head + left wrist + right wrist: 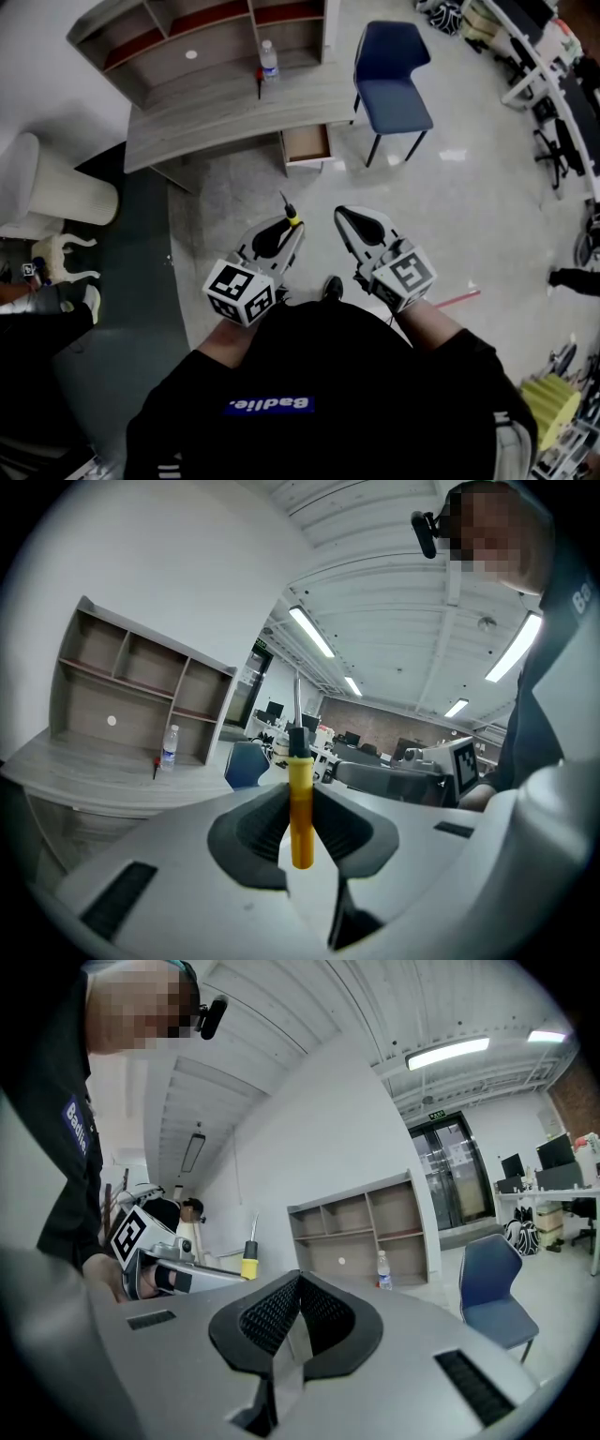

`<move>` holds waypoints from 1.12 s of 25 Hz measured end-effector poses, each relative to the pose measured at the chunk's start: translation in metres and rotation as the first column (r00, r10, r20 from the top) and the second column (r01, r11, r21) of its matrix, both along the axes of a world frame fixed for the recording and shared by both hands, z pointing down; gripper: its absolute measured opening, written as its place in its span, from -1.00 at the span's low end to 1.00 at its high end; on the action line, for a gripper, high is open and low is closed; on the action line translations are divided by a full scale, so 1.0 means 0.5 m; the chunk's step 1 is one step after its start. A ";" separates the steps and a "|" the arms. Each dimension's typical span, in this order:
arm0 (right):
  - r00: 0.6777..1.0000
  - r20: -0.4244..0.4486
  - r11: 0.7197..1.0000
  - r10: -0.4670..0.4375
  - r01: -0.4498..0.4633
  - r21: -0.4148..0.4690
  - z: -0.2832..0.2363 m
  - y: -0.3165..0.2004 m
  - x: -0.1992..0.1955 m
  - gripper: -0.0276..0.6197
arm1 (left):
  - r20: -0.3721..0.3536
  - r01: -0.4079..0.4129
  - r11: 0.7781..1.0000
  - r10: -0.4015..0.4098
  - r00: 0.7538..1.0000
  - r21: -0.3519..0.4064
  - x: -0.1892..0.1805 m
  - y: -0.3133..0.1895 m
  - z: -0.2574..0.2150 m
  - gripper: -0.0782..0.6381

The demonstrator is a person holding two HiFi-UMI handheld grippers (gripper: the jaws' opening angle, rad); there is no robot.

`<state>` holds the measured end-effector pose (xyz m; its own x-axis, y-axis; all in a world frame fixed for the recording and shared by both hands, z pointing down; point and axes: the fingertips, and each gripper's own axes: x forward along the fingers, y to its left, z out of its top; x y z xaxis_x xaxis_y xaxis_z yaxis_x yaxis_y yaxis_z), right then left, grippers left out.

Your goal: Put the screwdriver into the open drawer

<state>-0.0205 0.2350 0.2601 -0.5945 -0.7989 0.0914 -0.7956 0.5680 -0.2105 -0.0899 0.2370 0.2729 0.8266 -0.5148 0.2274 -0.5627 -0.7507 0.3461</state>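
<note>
My left gripper [286, 228] is shut on a screwdriver [292, 218] with a yellow handle and a black collar. In the left gripper view the handle [300, 808] stands upright between the ribbed pads, its metal shaft pointing up and forward. My right gripper [347, 216] is held beside it, shut, with nothing between its pads [281, 1312]. From the right gripper view the screwdriver [249, 1258] shows to the left. The open drawer [307, 143] hangs under the grey desk [234, 112], some way ahead of both grippers across the floor.
A water bottle [269, 60] and a small red item [260, 73] stand on the desk below a shelf unit [197, 33]. A blue chair [389, 80] sits right of the drawer. A white bin [56, 183] is at the left, office desks at the far right.
</note>
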 end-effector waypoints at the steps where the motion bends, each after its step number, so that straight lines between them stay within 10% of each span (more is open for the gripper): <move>1: 1.000 0.001 1.000 -0.003 0.003 0.000 0.001 0.001 0.010 -0.82 | 0.003 0.000 1.000 0.000 1.000 -0.001 0.010 -0.001 0.000 -0.57; 28: 1.000 -0.024 0.999 -0.002 0.001 -0.037 0.044 -0.154 0.128 -0.82 | -0.002 0.028 0.999 -0.028 1.000 -0.046 0.118 -0.163 0.051 -0.57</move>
<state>0.0435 0.1578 0.2823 -0.5931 -0.7936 0.1354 -0.7997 0.5615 -0.2125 -0.0311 0.1554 0.2982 0.8125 -0.5271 0.2492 -0.5826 -0.7179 0.3811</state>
